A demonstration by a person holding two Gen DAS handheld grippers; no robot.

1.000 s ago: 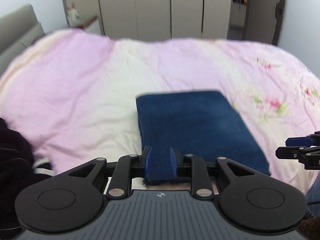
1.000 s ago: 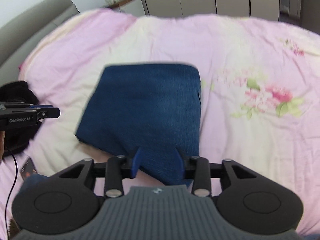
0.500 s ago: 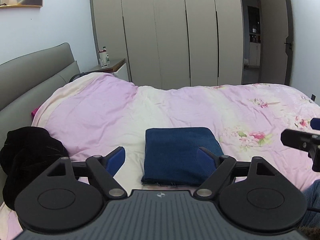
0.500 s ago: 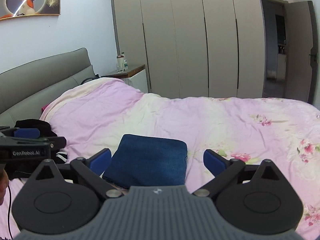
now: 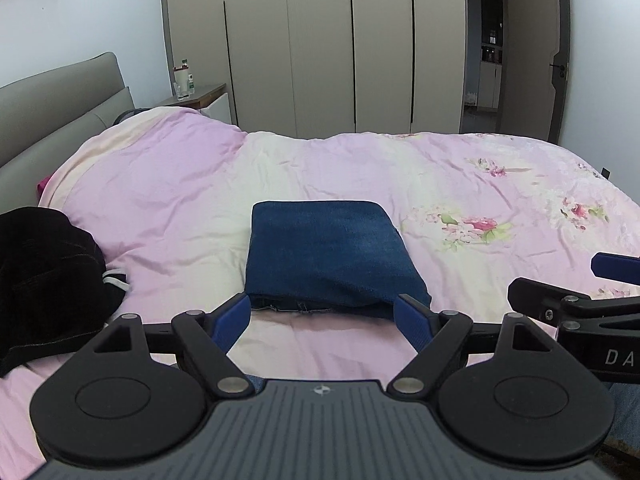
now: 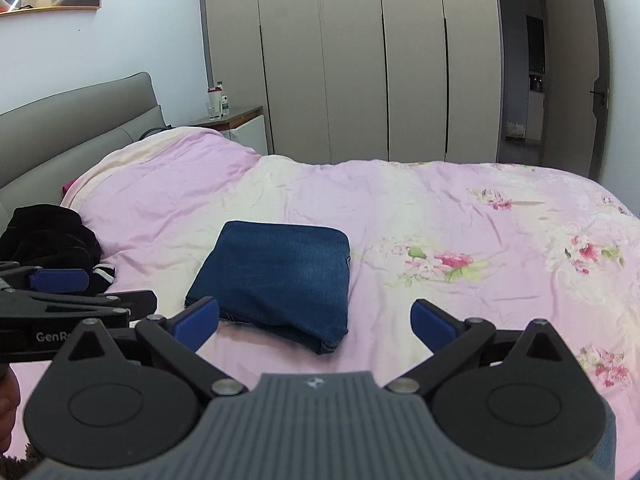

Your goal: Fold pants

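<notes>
The dark blue pants (image 5: 328,256) lie folded into a flat rectangle on the pink floral bedspread (image 5: 460,200); they also show in the right wrist view (image 6: 276,276). My left gripper (image 5: 322,322) is open and empty, held just short of the near edge of the pants. My right gripper (image 6: 316,322) is open and empty, held back from the pants' near right corner. Each gripper shows at the edge of the other's view: the right one (image 5: 580,296) and the left one (image 6: 60,300).
A heap of black clothing (image 5: 44,272) lies on the bed at the left, near the grey headboard (image 5: 60,112). A nightstand with bottles (image 5: 192,92) stands behind it. Wardrobe doors (image 5: 320,48) and an open doorway (image 5: 492,48) lie beyond the bed.
Both grippers were shut on the near edge of the folded pants; they have let go, opened wide and drawn back and up. The pants stay flat on the bed.
</notes>
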